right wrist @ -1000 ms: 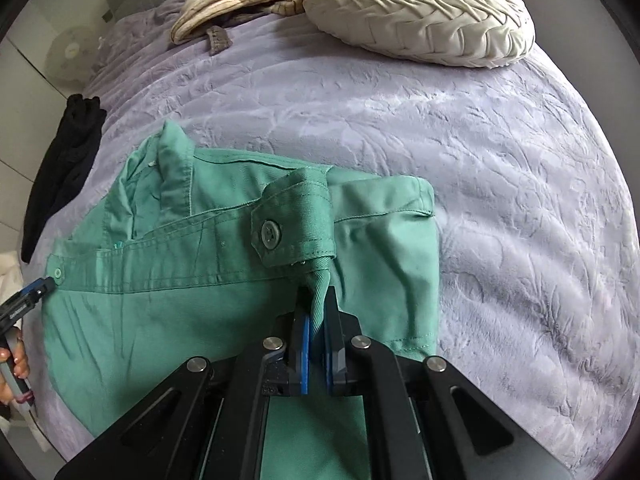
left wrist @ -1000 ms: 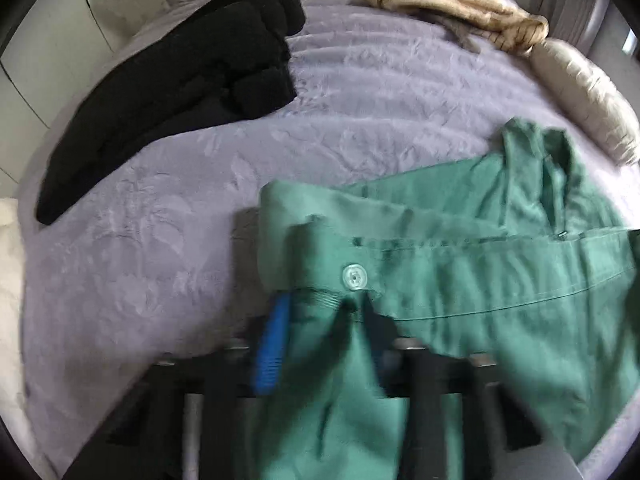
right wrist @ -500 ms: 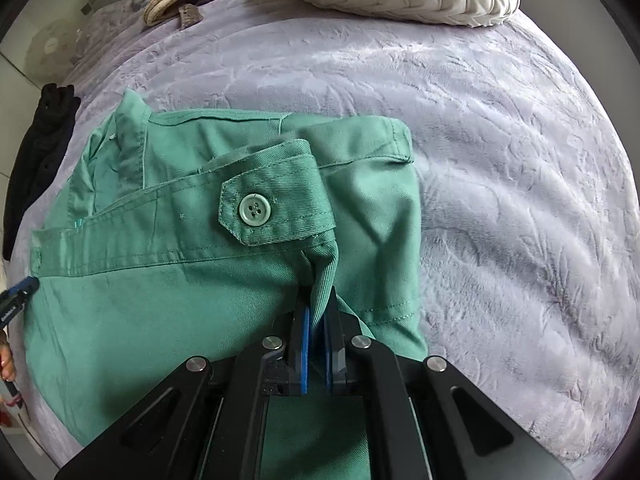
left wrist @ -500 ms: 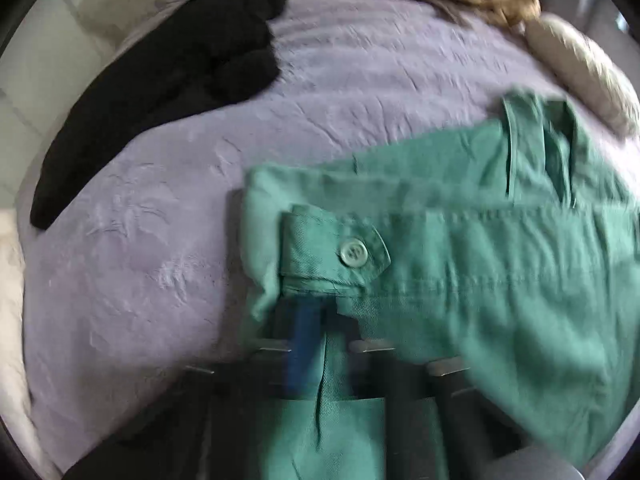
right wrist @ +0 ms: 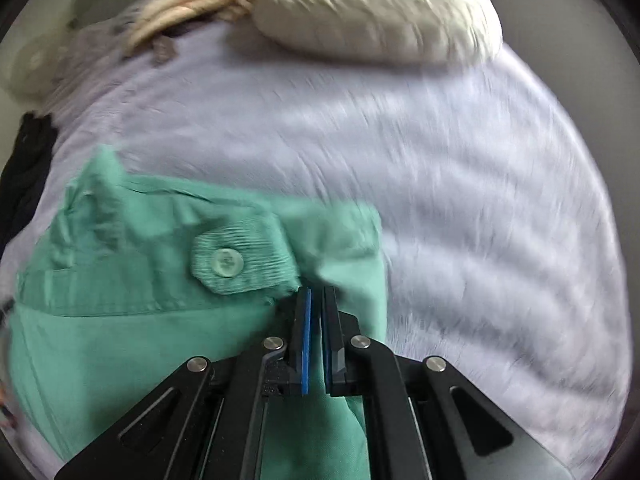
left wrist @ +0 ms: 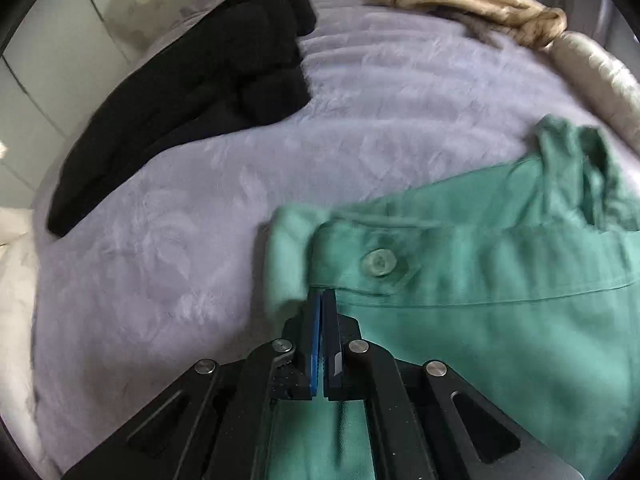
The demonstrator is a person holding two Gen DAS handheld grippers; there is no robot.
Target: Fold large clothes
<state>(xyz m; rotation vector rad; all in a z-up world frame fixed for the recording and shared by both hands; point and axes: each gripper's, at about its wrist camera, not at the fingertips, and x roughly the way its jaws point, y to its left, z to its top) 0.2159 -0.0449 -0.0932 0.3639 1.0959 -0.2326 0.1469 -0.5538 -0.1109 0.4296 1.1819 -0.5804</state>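
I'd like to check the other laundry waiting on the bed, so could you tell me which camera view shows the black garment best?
The left wrist view: the black garment lies in full on the lilac bedspread, fairly sharp. The right wrist view catches only a blurred dark sliver at its left edge.

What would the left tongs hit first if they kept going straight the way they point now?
Most likely the green garment: the shut left tongs sit right at its buttoned tab, with the purple bedspread beneath. Depth is hard to judge.
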